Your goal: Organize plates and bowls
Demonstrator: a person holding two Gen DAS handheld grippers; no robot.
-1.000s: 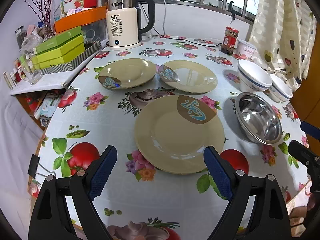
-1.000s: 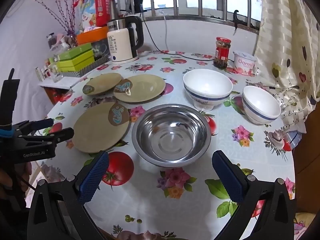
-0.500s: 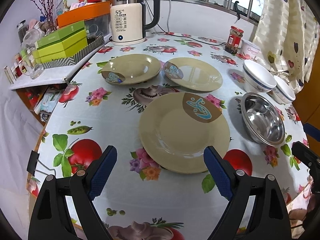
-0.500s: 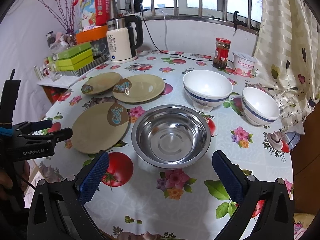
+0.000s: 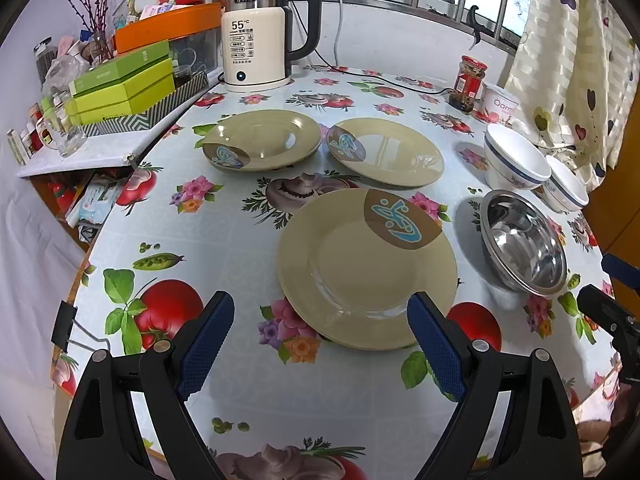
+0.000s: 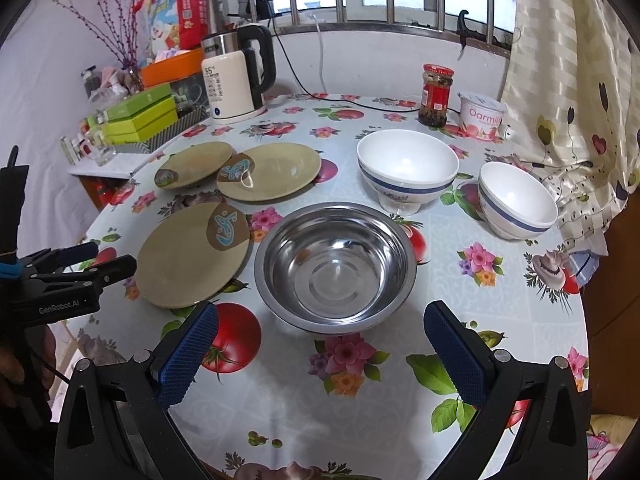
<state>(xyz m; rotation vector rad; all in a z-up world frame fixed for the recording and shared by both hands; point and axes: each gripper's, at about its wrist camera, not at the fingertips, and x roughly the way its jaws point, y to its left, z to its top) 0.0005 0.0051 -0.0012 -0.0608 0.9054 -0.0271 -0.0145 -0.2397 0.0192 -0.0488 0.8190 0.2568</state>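
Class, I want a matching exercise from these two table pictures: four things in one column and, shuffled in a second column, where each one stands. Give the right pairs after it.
Things
1. steel bowl
2. kettle
3. red-lidded jar
4. nearest plate

Places
A. beside the yogurt tub, near the curtain
B. far left of the table, by the green boxes
C. straight ahead of the open left gripper
D. straight ahead of the open right gripper, right of the nearest plate

Pairs: 1-D, 2-B, 3-A, 4-C
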